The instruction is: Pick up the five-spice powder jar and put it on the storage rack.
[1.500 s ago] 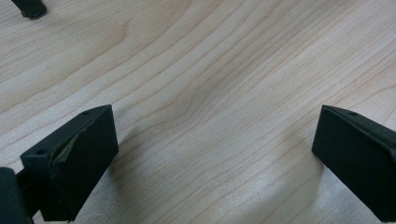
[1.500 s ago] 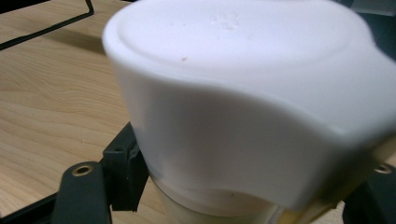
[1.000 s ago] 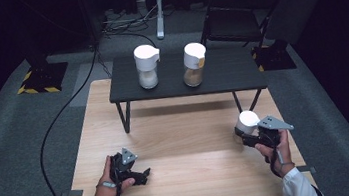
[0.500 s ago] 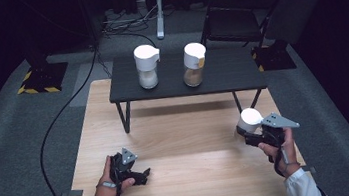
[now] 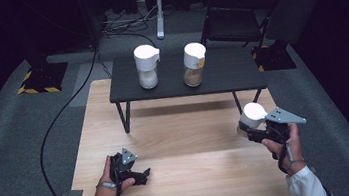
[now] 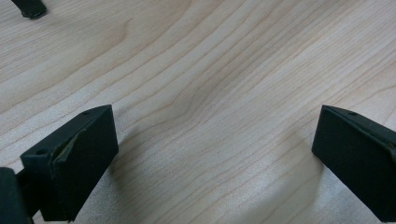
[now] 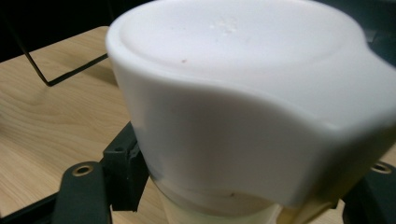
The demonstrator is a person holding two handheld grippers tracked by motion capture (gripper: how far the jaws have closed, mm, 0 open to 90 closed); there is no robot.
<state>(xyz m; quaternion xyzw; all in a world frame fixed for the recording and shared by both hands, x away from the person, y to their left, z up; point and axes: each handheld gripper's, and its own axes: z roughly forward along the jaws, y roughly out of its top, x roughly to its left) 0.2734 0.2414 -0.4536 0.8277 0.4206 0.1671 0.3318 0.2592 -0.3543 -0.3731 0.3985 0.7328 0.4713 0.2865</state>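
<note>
My right gripper [image 5: 253, 129] is shut on a white-lidded jar [image 5: 252, 115] and holds it off the wooden table [image 5: 182, 137] near the right edge. In the right gripper view the jar's white lid [image 7: 243, 84] looms close, with the black jaws clamped on the jar's body below it. My left gripper [image 5: 144, 173] rests on the table at the front left, held by a hand. Its jaws stand wide apart in the left gripper view, with bare wood [image 6: 210, 107] between the fingertips [image 6: 74, 154].
A low black table [image 5: 219, 70] stands at the far end of the wooden one. On it are a white-lidded jar of pale contents [image 5: 147, 66] and another of brownish contents [image 5: 194, 64]. A folding chair [image 5: 240, 12] is behind. A cable [image 5: 59, 117] runs across the floor at left.
My right gripper has lifted the jar higher above the table and drifted slightly right. The left gripper has stayed in place.
</note>
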